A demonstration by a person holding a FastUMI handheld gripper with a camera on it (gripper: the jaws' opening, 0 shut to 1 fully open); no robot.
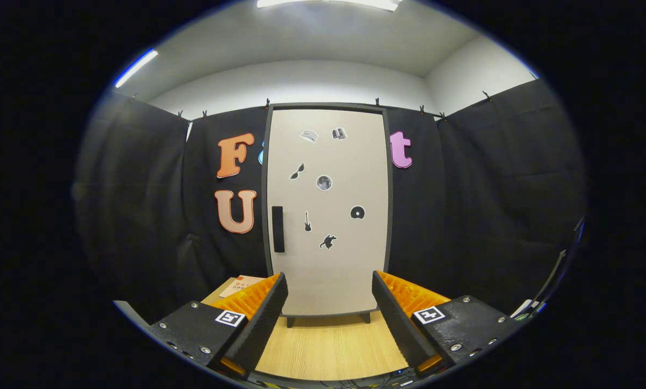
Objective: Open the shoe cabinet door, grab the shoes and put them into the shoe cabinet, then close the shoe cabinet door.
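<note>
A tall shoe cabinet [328, 259] stands straight ahead on short dark legs, against the black cloth wall. Its pale door is shut and carries several small dark stickers. A black vertical handle [278, 229] sits on the door's left side, at mid height. My gripper [329, 302] is open, with nothing between its fingers, and points at the lower part of the door from a short distance. The handle lies above and slightly left of the left finger [266, 319]. No shoes can be seen.
A light wooden floor [331, 346] runs from the fingers to the cabinet's feet. A flat cardboard box with a pale, red-printed label [239, 284] lies left of the cabinet, behind the left finger. Black cloth walls close both sides.
</note>
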